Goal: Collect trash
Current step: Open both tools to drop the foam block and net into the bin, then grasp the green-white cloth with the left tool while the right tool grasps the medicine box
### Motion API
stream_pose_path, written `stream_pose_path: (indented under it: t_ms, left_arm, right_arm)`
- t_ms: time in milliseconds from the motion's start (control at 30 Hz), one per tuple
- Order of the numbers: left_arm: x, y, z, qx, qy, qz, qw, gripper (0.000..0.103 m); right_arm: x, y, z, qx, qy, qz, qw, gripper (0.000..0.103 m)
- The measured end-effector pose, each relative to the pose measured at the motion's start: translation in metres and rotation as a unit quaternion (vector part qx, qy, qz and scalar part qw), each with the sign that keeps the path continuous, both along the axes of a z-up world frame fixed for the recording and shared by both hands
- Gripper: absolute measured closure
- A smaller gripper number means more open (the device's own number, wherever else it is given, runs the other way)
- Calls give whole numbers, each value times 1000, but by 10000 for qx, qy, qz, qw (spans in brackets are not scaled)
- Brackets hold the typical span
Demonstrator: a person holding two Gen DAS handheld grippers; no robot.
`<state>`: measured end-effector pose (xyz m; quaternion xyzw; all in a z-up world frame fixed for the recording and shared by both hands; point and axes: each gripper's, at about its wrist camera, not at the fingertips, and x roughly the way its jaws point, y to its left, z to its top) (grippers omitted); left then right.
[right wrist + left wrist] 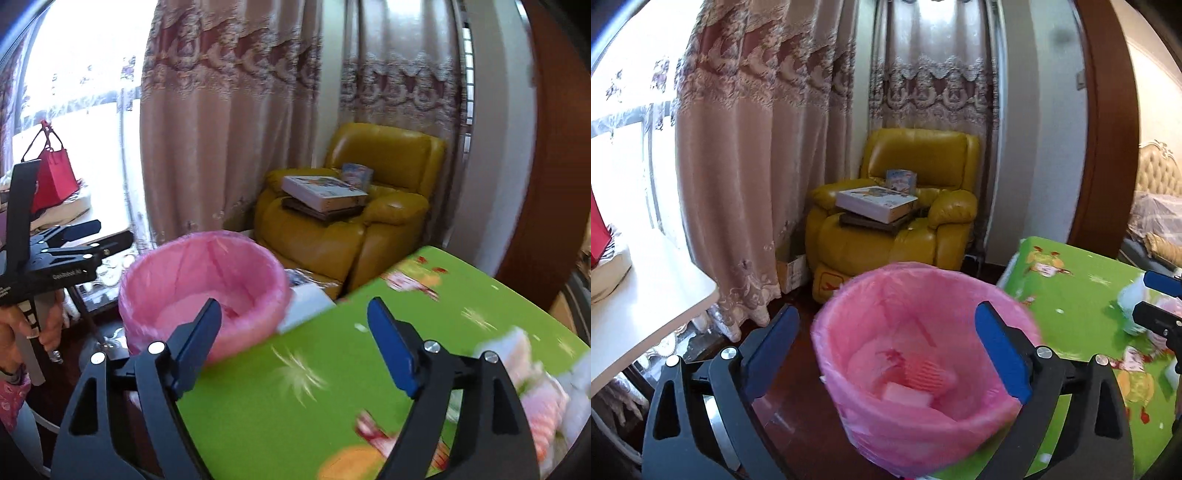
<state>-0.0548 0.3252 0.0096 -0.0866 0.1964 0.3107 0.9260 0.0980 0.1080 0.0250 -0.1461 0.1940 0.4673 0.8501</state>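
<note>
A bin lined with a pink bag [923, 369] stands on the floor beside a green patterned table [1078, 295]; it also shows in the right wrist view [203, 291]. White and pink trash [912, 384] lies inside it. My left gripper [886, 350] is open and empty, hovering over the bin's mouth. My right gripper [295, 347] is open and empty above the green table [295, 398]. Crumpled white and pink trash [535, 387] lies on the table at the right, blurred. The right gripper's tip shows in the left wrist view [1160, 299] near white trash [1132, 299].
A yellow armchair [905, 221] with stacked boxes [875, 203] stands behind the bin against lace curtains [746, 166]. A white table [646, 306] is at the left, with a red bag [55, 177] on it. A wooden door frame [1108, 129] is at the right.
</note>
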Motion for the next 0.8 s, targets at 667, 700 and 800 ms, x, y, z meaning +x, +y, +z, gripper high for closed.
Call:
stream_pose_path:
  t_ms: [667, 700, 800]
  left_arm:
    - [100, -220, -39, -150, 613, -2443, 9677, 13]
    - [104, -228, -41, -103, 646, -2523, 9654, 13]
    - [115, -251, -46, -21, 753, -2733, 9590, 13]
  right_arm:
    - [24, -251, -34, -111, -112, -2405, 9705, 21]
    - [28, -261, -37, -102, -57, -2542, 9671, 21]
    - [40, -286, -45, -73, 147, -2923, 9562, 21]
